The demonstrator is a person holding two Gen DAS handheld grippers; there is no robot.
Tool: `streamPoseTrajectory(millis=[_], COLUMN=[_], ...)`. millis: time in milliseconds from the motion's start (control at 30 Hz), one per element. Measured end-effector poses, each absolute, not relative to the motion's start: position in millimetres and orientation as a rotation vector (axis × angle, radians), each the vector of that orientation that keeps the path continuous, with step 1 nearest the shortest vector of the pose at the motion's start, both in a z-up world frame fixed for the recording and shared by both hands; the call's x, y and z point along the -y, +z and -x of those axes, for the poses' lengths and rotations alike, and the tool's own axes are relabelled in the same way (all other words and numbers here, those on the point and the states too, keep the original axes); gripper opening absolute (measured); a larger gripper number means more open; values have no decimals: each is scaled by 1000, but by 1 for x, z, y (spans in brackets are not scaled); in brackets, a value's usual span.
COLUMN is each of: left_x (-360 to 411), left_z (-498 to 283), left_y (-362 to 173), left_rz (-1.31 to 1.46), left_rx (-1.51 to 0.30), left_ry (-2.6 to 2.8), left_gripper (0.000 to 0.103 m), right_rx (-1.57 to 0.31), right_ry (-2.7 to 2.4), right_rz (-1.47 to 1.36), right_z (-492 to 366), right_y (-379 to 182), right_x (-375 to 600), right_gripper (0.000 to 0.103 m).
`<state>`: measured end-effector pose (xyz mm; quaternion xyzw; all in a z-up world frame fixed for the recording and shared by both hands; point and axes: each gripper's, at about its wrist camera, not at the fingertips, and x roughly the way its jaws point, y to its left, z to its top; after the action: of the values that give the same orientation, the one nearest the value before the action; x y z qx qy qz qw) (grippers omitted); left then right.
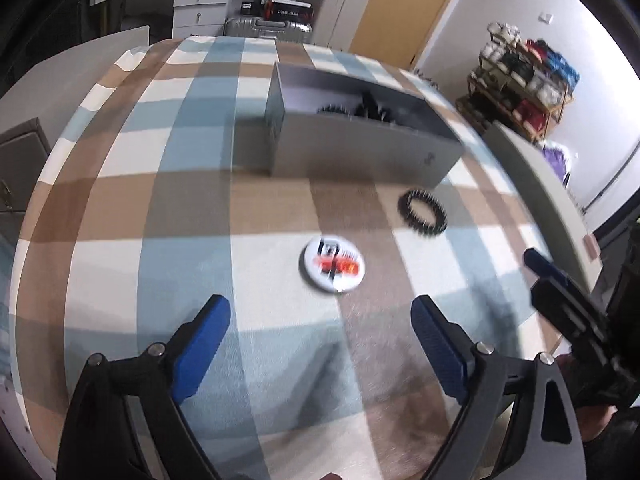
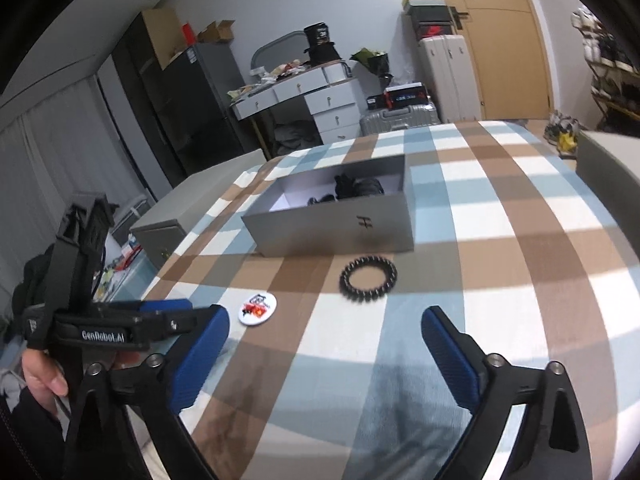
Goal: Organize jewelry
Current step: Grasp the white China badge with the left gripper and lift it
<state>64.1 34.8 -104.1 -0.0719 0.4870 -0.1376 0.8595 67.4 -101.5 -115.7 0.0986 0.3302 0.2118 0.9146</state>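
A black beaded bracelet (image 1: 422, 212) (image 2: 368, 279) lies on the plaid cloth just in front of an open grey box (image 1: 360, 148) (image 2: 340, 228). Dark jewelry pieces (image 1: 372, 108) (image 2: 356, 190) lie inside the box. A round white badge with red and black print (image 1: 333, 264) (image 2: 257, 308) lies on the cloth nearer to me. My left gripper (image 1: 320, 320) is open and empty, just short of the badge. My right gripper (image 2: 324, 332) is open and empty, short of the bracelet. The other gripper shows at each view's edge (image 1: 568, 292) (image 2: 120, 324).
The plaid-covered table (image 1: 160, 220) (image 2: 500, 260) fills both views. A grey box lid (image 1: 536, 184) (image 2: 608, 168) lies at the table's right. A second grey box (image 2: 160, 236) sits off the left edge. Suitcases, drawers and shelves stand behind.
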Motion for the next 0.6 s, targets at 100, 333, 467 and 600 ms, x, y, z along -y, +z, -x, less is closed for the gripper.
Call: streamPoseTrajectory(millis=[100, 333, 467, 600], left_x=[-31, -28, -20, -9], left_z=[-65, -80, -86, -87], left_y=[-106, -112, -112, -110], left_rz=[125, 108, 28, -81], left_rx=[-1035, -1067, -1067, -1045], left_ry=[-288, -318, -333, -352], left_gripper=[89, 89, 89, 87], right_rx=[-678, -654, -669, -669], right_ry=[422, 380, 383, 373], right_rz=[-190, -191, -227, -235], right_z=[-64, -57, -57, -56], right_y=[-121, -124, -128, -130], right_x=[102, 108, 115, 120], right_gripper=[102, 103, 103, 103])
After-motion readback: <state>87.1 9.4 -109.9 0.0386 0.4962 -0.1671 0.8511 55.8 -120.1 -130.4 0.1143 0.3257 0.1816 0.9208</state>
